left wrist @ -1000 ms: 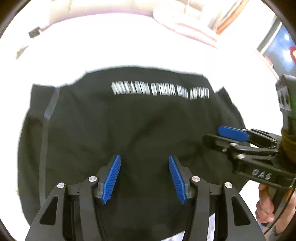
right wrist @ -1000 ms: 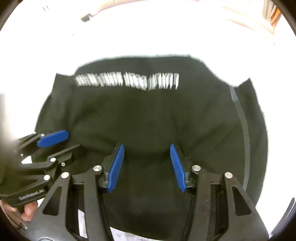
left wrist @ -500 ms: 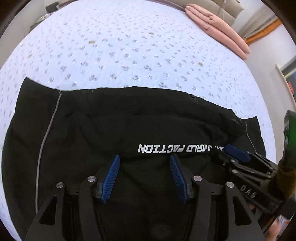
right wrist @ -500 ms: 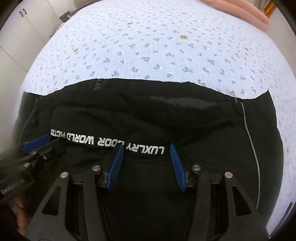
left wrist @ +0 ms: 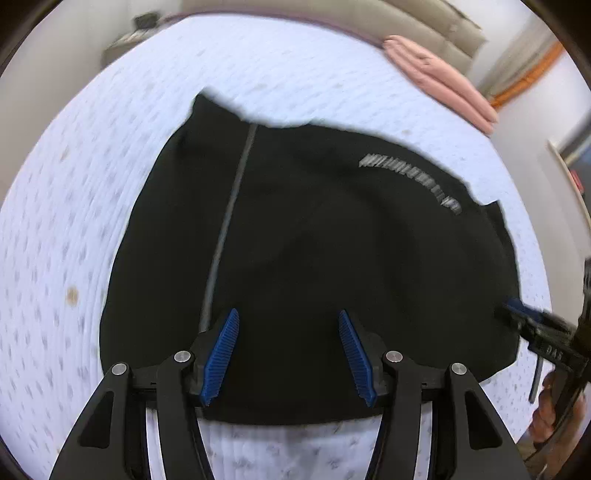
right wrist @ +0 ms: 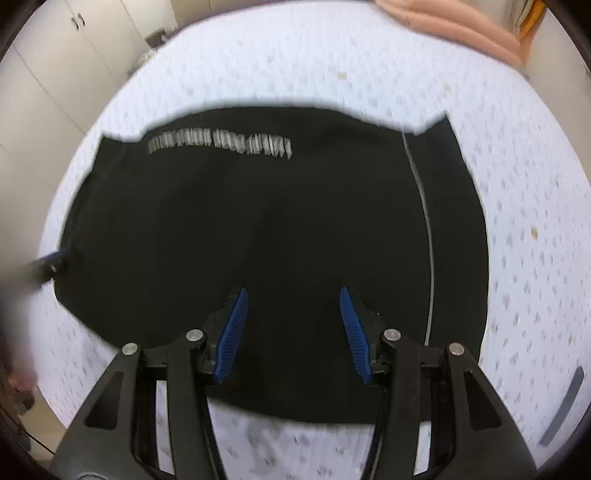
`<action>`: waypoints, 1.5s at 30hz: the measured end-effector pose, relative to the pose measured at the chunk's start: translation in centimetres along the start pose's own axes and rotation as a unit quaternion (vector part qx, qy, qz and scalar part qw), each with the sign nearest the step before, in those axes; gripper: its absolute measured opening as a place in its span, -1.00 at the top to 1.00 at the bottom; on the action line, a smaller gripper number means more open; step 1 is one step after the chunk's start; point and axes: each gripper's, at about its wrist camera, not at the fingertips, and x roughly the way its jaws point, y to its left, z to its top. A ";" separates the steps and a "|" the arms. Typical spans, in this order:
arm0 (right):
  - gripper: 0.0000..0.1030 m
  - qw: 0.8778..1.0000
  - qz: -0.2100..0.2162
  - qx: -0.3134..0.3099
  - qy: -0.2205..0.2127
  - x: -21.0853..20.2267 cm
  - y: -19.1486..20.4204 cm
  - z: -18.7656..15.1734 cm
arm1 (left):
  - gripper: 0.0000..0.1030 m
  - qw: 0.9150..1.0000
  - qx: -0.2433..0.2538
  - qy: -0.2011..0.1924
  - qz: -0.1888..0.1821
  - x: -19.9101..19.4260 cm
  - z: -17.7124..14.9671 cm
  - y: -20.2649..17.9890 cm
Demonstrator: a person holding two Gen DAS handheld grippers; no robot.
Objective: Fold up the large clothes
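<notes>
A black garment (left wrist: 314,258) with a line of white lettering (left wrist: 413,181) and a thin grey stripe (left wrist: 225,229) lies folded flat on the bed; it also fills the right wrist view (right wrist: 277,240). My left gripper (left wrist: 288,350) is open and empty above the garment's near edge. My right gripper (right wrist: 291,325) is open and empty above the near edge too. The right gripper shows at the right edge of the left wrist view (left wrist: 535,325). The left gripper shows blurred at the left edge of the right wrist view (right wrist: 48,266).
The bed (left wrist: 74,221) has a white quilted cover with small floral dots. A folded pink blanket (left wrist: 439,77) lies at the far end; it also shows in the right wrist view (right wrist: 454,26). White cupboards (right wrist: 55,62) stand left of the bed.
Both grippers have pulled back and up from the garment. The lettering now lies farther from the fingers. The left view has swung left, so the grey stripe sits nearer the middle.
</notes>
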 end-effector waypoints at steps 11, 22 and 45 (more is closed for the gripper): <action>0.02 0.999 0.022 0.034 0.020 0.8 -2.9 -0.7 | -0.17 0.991 0.106 -0.010 0.087 0.5 0.6 -1.4; -0.48 0.990 0.004 0.137 -0.028 0.4 -14.5 0.5 | -0.43 0.992 0.061 -0.026 0.103 -0.3 6.3 7.2; -0.69 0.983 0.135 0.125 0.005 5.6 -15.9 1.7 | -0.66 0.965 -0.061 0.122 -0.225 10.2 6.7 14.3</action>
